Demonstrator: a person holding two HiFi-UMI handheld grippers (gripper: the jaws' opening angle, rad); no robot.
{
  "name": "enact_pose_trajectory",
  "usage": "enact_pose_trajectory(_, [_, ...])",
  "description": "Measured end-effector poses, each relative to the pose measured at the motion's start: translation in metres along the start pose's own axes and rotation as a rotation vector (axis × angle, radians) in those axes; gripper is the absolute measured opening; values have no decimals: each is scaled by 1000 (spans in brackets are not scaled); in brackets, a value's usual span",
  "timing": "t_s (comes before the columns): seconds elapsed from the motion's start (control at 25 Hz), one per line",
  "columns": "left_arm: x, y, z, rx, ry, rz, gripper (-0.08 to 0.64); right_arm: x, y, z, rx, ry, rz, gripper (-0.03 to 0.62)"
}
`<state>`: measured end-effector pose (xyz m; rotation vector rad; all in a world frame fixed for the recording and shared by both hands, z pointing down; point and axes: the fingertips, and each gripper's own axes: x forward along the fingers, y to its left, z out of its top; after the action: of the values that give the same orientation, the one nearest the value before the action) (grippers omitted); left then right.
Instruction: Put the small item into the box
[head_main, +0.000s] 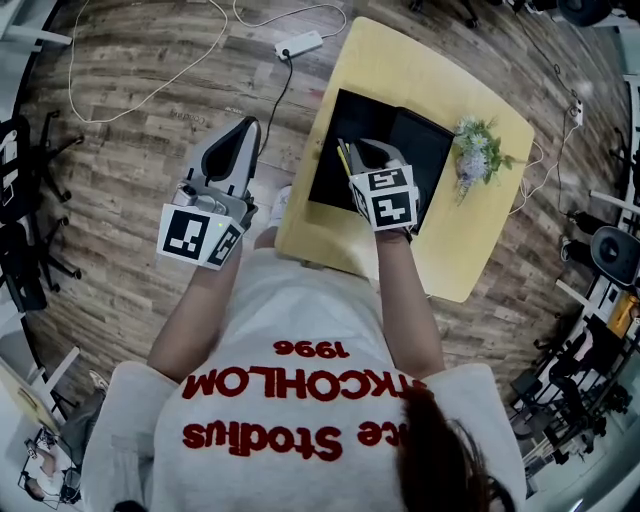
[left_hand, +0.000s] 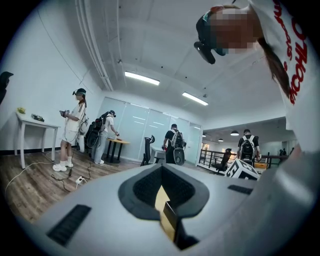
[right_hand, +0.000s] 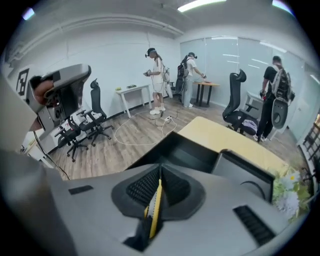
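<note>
An open black box lies on the yellow table; its lid rests beside it on the right. My right gripper hangs over the box's left half, tilted down, and is shut on a thin yellow strip-like item. In the right gripper view the item stands edge-on between the pads, with the box just beyond. My left gripper is held level over the floor, left of the table. Its jaws meet, and a tan sliver shows in the seam.
A bunch of artificial flowers lies on the table right of the lid. A power strip and white cable lie on the wooden floor. Office chairs and several people stand farther off.
</note>
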<state>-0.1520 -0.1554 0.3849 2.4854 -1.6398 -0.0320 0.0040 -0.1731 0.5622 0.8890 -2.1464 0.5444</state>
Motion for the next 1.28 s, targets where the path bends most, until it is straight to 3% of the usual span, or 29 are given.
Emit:
enact_pose_trajectory(0.24, [2,-3,20,30,-36,-11,6,-42,-3,36,38,-211,18,9])
enact_pose_trajectory(0.4, [2,-4,35,54,-59,-23,6,-79,-5,59,37,-355,-12,6])
enact_pose_trajectory(0.6, [5,-7,53,72,-89,-42,6,-131,-17,83,103,-540,-36,6])
enact_pose_trajectory(0.84, [-1,-19,75,87,-128,-64,6,-186,-22,97,89,-683,-116,5])
enact_pose_trajectory(0.96, [2,-25,82,117,-136,-77,6,-211,-29,102,120,-764,-152,5])
enact_pose_trajectory(1.08, [1,-26,85,101,-142,-87,6,-232,-32,103,145,-821,-177,5])
enact_pose_trajectory(1.28, [0,-28,92,109,-161,-97,6,-258,-32,105,109,-890,-242,5])
